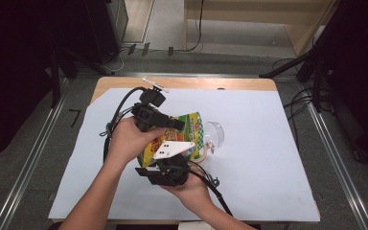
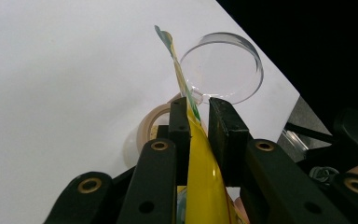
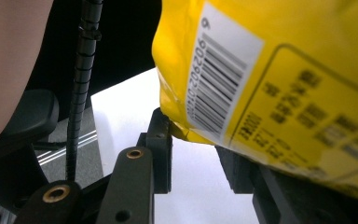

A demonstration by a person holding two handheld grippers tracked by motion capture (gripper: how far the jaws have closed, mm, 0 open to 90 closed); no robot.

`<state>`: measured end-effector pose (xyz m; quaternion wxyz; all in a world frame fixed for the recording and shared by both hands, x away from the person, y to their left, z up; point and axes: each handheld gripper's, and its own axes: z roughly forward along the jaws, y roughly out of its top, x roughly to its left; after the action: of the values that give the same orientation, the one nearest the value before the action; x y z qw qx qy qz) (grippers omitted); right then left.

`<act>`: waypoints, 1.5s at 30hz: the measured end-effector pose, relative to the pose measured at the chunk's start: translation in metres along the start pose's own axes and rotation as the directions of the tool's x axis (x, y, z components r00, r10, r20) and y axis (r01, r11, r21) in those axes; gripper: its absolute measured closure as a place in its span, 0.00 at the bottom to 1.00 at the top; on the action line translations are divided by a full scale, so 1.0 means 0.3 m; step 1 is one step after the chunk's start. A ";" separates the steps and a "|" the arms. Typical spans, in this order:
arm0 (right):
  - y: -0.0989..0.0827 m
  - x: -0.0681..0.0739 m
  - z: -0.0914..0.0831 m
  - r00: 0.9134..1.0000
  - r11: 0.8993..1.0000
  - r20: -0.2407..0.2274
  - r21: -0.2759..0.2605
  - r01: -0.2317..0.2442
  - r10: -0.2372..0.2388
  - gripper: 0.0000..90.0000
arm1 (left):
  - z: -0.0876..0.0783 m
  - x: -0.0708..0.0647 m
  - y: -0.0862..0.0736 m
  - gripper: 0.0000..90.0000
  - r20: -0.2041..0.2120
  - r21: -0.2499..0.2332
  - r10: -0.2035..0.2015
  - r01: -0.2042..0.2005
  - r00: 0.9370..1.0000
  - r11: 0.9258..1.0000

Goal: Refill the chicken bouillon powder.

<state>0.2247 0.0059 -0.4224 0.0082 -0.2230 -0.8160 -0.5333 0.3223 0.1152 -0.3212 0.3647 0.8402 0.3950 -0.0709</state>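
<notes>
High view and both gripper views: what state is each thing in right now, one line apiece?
Snack bag: lifted off the table, held at two edges.
Left gripper: shut on the snack bag's thin edge.
Right gripper: jaws around the bag's lower corner; the grip itself is hidden.
Clear round dish: empty, on the white sheet.
Tape roll: lying flat, partly behind the bag.
</notes>
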 end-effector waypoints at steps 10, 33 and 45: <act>-0.008 -0.008 0.007 1.000 1.000 0.000 0.007 -0.002 0.002 0.76 | 0.010 0.003 -0.002 0.89 -0.008 0.005 -0.002 0.002 1.000 1.000; -0.012 -0.018 0.013 1.000 0.999 -0.009 -0.019 -0.028 0.028 0.76 | 0.007 -0.027 -0.001 0.89 -0.047 0.000 0.015 -0.015 0.999 1.000; -0.020 -0.019 0.016 1.000 0.999 0.001 -0.032 -0.021 0.021 0.76 | 0.008 -0.040 -0.001 0.90 -0.040 0.003 0.018 -0.018 0.999 1.000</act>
<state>0.2286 0.0060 -0.4312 0.0097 -0.2320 -0.8049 -0.5461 0.3144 0.1065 -0.3182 0.3562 0.8455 0.3944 -0.0515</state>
